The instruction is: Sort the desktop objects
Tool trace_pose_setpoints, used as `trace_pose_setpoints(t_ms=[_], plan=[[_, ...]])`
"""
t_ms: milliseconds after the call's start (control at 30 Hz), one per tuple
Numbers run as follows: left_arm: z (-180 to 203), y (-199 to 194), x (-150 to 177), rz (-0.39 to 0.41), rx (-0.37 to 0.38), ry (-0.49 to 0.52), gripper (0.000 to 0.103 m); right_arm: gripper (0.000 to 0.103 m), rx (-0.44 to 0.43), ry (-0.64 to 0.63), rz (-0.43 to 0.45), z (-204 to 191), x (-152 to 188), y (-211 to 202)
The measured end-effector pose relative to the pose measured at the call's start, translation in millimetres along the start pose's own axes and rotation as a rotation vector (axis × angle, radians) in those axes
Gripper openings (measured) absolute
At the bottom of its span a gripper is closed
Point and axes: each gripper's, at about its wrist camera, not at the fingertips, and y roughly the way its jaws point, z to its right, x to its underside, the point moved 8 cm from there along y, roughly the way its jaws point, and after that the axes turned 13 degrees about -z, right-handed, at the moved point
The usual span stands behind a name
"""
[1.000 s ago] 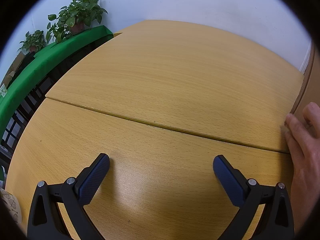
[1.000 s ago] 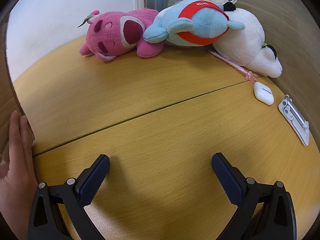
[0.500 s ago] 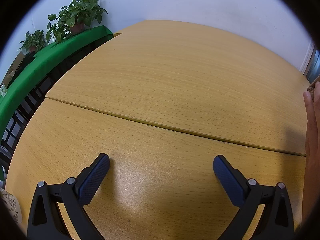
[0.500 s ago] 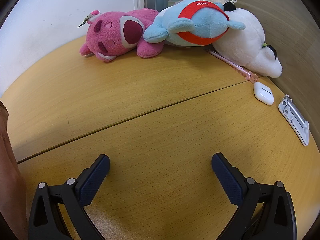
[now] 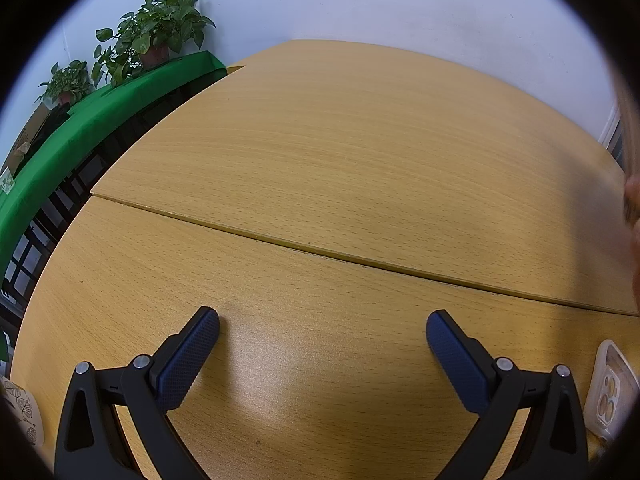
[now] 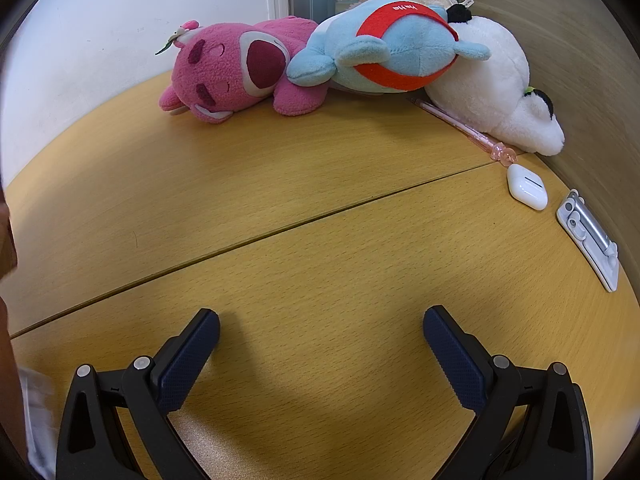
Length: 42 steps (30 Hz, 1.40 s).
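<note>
On the left, two potted plants (image 5: pixel 160 36) stood on a shelf under a green cloth (image 5: pixel 100 112), behind the wooden table (image 5: pixel 340 152), which was made of two smooth boards with a thin seam between them. The left gripper (image 5: pixel 322 330) hung low over bare wood, its blue textured fingers spread wide and holding nothing. Just beside its right finger lay a clear phone case (image 5: pixel 610 392) — flat, with round camera holes.

In the right wrist view, the right gripper (image 6: pixel 321 328) was also spread wide and empty. Well ahead of it, against the wall, the soft toys lay in a heap: a pink bear (image 6: pixel 232 68), a blue toy with a red band (image 6: pixel 392 46) and a white toy (image 6: pixel 496 80). A thin pink pen (image 6: pixel 460 124) lay partly under the white one. Near its tip was a glossy white earphone case (image 6: pixel 527 186), and further right a flat white-and-metal holder (image 6: pixel 590 236) — nothing stood between them and the gripper.
</note>
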Motion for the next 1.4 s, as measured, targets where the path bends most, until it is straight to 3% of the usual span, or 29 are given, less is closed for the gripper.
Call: trace_pose_setpoints(t_ms=[1267,1400], plan=[[0.1,0.4,0.0,0.0,-0.001,-0.006,0.103,0.103,-0.004,-0.006,0.002,-0.6,2.3,-1.2],[-0.4,-0.1,0.9,0.0,-0.011,-0.02,0.103,0.103,-0.022,-0.051,-0.036,-4.8,7.3,-3.1]])
